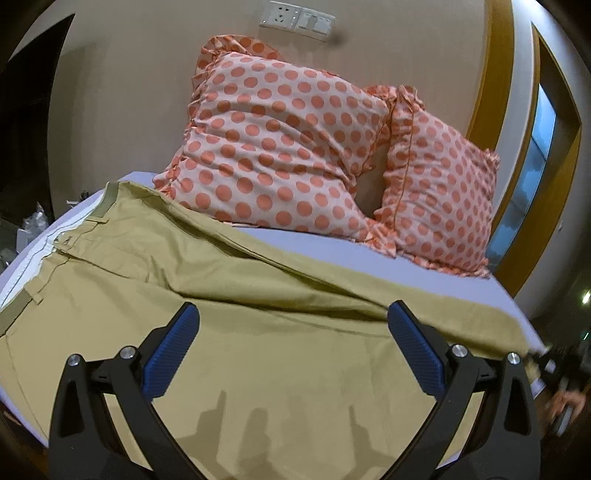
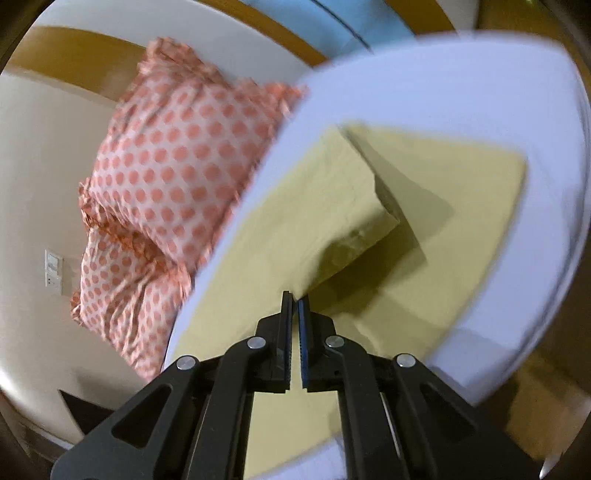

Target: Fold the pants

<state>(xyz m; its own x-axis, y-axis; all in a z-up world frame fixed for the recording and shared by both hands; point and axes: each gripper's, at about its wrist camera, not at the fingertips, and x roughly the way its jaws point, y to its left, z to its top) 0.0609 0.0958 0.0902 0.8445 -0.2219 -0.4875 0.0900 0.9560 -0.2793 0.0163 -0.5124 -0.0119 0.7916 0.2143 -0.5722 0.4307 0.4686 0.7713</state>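
Nearest in the left wrist view, the left gripper (image 1: 293,325) is spread wide, its blue pads (image 1: 171,350) well apart with nothing between them, hovering just above the khaki pants (image 1: 258,325). The pants lie spread across the bed (image 1: 332,254), which is covered by a pale sheet. Only this view shows the waistband (image 1: 59,240), with its belt loops and button, at the left edge of the bed. A long ridge of fabric runs from the waistband area toward the right, where the leg reaches the bed's edge. A blurred hand (image 1: 569,402) shows at the far right margin.

The right wrist view gives what the left cannot: the right gripper (image 2: 294,299) is clenched on a pinch of the pants (image 2: 295,229), a thin edge of cloth caught between the nearly closed fingers. From that pinch a flap of the leg rises off the layer beneath and throws a dark shadow onto the flat cloth under it. The bed (image 2: 461,92) shows around the pants on the far side. This picture is motion-blurred.

Farther back, two pink pillows (image 1: 280,147) with orange dots lean against the beige wall (image 1: 122,92) at the head of the bed; they appear in the right view too (image 2: 170,166). A switch panel (image 1: 299,20) sits on the wall above them.
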